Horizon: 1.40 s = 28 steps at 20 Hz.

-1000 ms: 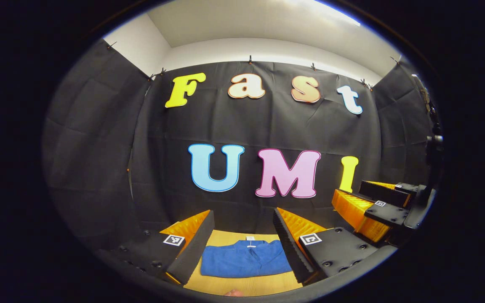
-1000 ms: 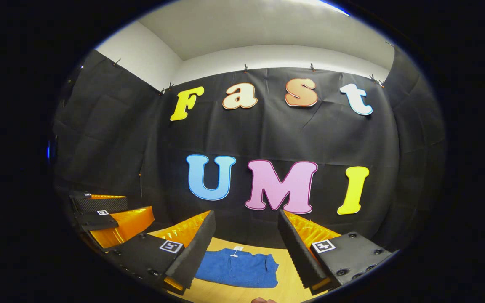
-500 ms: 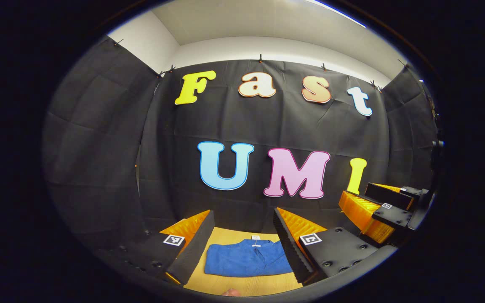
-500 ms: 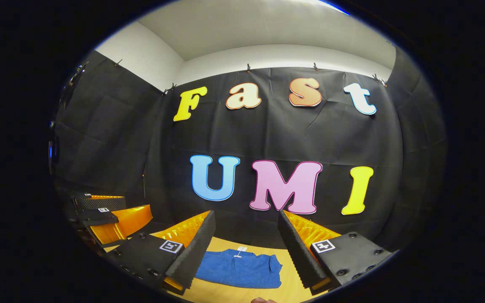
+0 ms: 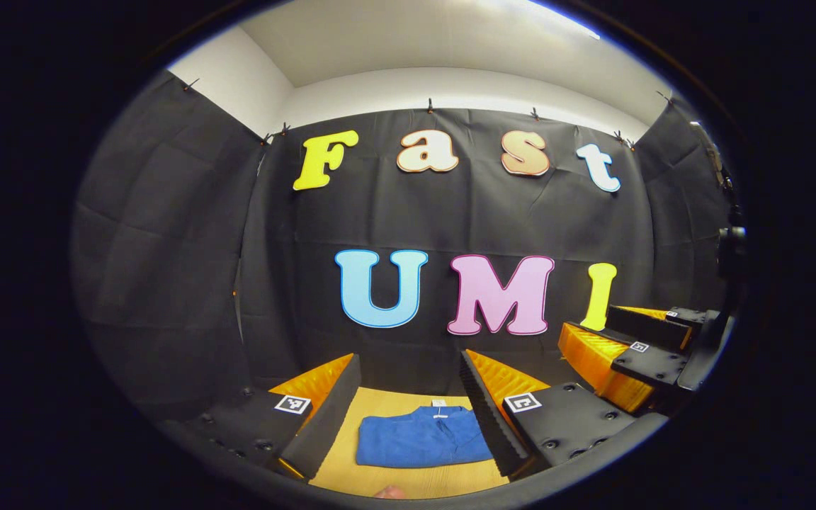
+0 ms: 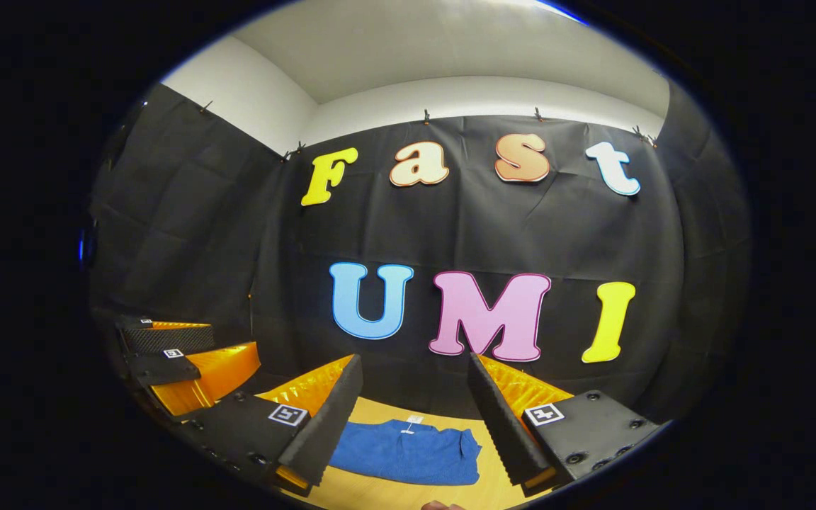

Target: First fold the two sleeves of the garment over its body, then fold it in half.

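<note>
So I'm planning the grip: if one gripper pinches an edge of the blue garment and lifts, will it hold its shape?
Probably not. The blue garment lies flat with soft creases, so it likely droops from a single pinch. It looks thin, so probably light. On the smooth wooden table, a push would likely slide or bunch it.

A black cloth wall (image 5: 450, 227) is hung straight ahead of the gripper, clipped along its top edge. White wall (image 5: 450, 85) and ceiling (image 6: 436, 42) are seen higher up. A wooden tabletop (image 5: 408, 482) is spread out below, lit pretty warm.
</note>
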Each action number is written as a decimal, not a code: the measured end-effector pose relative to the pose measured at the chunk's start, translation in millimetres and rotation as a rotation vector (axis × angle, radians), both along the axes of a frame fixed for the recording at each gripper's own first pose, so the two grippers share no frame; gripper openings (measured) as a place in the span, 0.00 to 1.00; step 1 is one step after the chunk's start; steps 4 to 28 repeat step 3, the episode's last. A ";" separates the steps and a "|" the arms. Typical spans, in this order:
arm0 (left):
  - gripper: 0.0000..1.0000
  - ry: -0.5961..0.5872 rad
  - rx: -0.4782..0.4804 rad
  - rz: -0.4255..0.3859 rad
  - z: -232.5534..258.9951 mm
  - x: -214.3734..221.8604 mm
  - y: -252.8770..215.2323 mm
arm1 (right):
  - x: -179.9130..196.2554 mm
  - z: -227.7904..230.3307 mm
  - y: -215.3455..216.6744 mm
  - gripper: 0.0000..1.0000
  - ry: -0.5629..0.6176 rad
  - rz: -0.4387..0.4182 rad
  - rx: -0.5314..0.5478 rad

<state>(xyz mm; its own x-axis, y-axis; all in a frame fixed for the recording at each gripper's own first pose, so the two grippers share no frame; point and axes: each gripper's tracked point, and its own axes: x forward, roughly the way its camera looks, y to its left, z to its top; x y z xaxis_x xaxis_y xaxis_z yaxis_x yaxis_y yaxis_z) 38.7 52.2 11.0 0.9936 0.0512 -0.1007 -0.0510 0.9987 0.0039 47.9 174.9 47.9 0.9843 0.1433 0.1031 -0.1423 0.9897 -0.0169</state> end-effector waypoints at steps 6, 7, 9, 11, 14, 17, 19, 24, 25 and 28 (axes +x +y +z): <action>0.81 -0.002 -0.001 -0.003 3.0 -1.7 -1.0 | -0.7 -3.0 -2.4 0.95 0.013 -0.002 0.005; 0.81 -0.002 -0.001 -0.003 3.0 -1.7 -1.0 | -0.7 -3.0 -2.4 0.95 0.013 -0.002 0.005; 0.81 -0.002 -0.001 -0.003 3.0 -1.7 -1.0 | -0.7 -3.0 -2.4 0.95 0.013 -0.002 0.005; 0.81 -0.002 -0.001 -0.003 3.0 -1.7 -1.0 | -0.7 -3.0 -2.4 0.95 0.013 -0.002 0.005; 0.81 -0.002 -0.001 -0.003 3.0 -1.7 -1.0 | -0.7 -3.0 -2.4 0.95 0.013 -0.002 0.005; 0.81 -0.002 -0.001 -0.003 3.0 -1.7 -1.0 | -0.7 -3.0 -2.4 0.95 0.013 -0.002 0.005; 0.81 -0.002 -0.001 -0.003 3.0 -1.7 -1.0 | -0.7 -3.0 -2.4 0.95 0.013 -0.002 0.005; 0.81 -0.002 -0.001 -0.003 3.0 -1.7 -1.0 | -0.7 -3.0 -2.4 0.95 0.013 -0.002 0.005; 0.81 -0.002 -0.001 -0.003 3.0 -1.7 -1.0 | -0.7 -3.0 -2.4 0.95 0.013 -0.002 0.005; 0.81 -0.002 -0.001 -0.003 3.0 -1.7 -1.0 | -0.7 -3.0 -2.4 0.95 0.013 -0.002 0.005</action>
